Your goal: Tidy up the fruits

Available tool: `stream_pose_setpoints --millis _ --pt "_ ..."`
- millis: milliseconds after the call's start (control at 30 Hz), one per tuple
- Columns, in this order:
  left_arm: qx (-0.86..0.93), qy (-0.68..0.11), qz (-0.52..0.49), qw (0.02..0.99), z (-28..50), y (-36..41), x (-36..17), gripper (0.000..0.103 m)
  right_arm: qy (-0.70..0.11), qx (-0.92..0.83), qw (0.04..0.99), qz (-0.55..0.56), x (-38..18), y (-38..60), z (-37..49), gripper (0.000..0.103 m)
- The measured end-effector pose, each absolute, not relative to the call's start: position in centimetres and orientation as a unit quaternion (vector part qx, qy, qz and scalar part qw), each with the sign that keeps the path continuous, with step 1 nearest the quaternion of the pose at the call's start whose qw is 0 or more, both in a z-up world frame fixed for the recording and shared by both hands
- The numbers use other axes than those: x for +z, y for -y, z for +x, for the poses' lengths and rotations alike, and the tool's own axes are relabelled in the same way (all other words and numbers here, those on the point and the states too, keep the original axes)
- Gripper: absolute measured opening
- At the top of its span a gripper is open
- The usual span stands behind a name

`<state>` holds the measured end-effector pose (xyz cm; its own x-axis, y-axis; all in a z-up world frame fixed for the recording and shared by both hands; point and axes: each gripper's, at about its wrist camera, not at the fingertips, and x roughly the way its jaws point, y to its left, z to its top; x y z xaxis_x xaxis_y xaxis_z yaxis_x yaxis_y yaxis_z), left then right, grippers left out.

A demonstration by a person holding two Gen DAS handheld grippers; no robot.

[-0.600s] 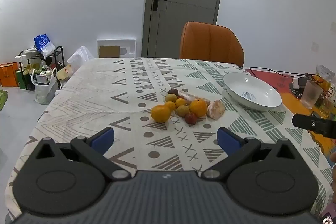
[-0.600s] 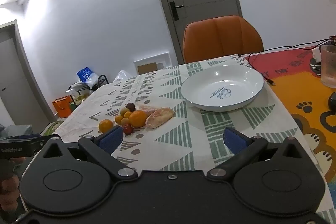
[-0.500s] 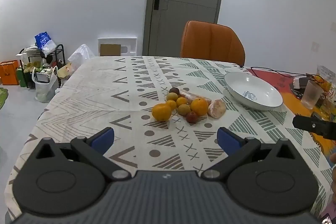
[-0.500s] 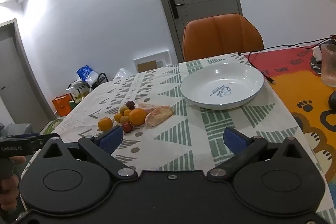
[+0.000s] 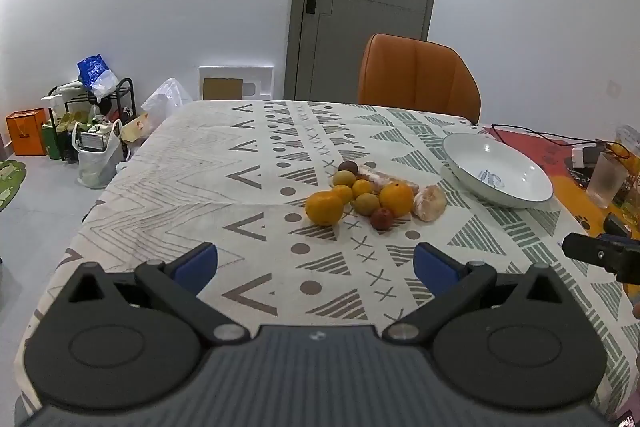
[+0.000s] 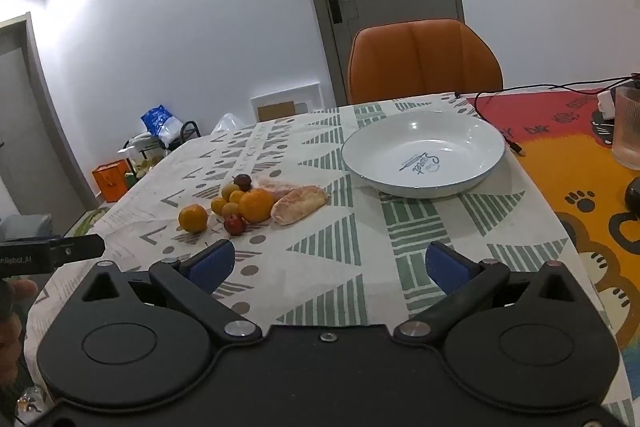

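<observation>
**A:** ok left wrist view first. The left claw (image 5: 315, 263) is spread wide, nothing between its blue pads (image 5: 196, 265), hanging over the near part of the counter (image 5: 180, 187) with the patterned cloth. The fruit pile (image 5: 370, 193) sits mid-counter, well ahead of the claw: a big orange (image 5: 324, 207) at the left end, another orange (image 5: 396, 199) further right, a small red fruit (image 5: 382, 219) nearest the camera, some small yellow-green ones packed between them, a dark one (image 5: 348, 167) at the back, and a peeled citrus (image 5: 430, 203) at the right end.

**B:** and the bowl?

**A:** The white bowl (image 5: 516, 195) is to the right of the pile, near but not touching, nothing in it. The tip of the right claw's body pokes in at the right edge.

**B:** right wrist view?

**A:** The right claw (image 6: 328, 263) is also released, pads (image 6: 450, 267) far apart, gripping nothing. From here the pile (image 6: 248, 205) is ahead on the left and the bowl (image 6: 356, 151) ahead on the right, all fruit on the cloth outside it. Orange chair (image 6: 424, 59) behind the counter, a ribbed glass (image 6: 628, 127) far right on the colourful mat (image 6: 568, 163).
</observation>
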<state>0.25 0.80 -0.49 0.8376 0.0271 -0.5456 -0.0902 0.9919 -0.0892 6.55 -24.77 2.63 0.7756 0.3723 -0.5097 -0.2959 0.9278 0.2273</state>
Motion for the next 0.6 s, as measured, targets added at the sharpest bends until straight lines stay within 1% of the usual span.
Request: stream_pose_setpoints --millis 600 --pt "0.03 -0.284 -0.056 0.957 0.37 -0.81 -0.7 0.103 -0.299 0.187 0.934 0.045 2.03 23.82 6.51 0.103"
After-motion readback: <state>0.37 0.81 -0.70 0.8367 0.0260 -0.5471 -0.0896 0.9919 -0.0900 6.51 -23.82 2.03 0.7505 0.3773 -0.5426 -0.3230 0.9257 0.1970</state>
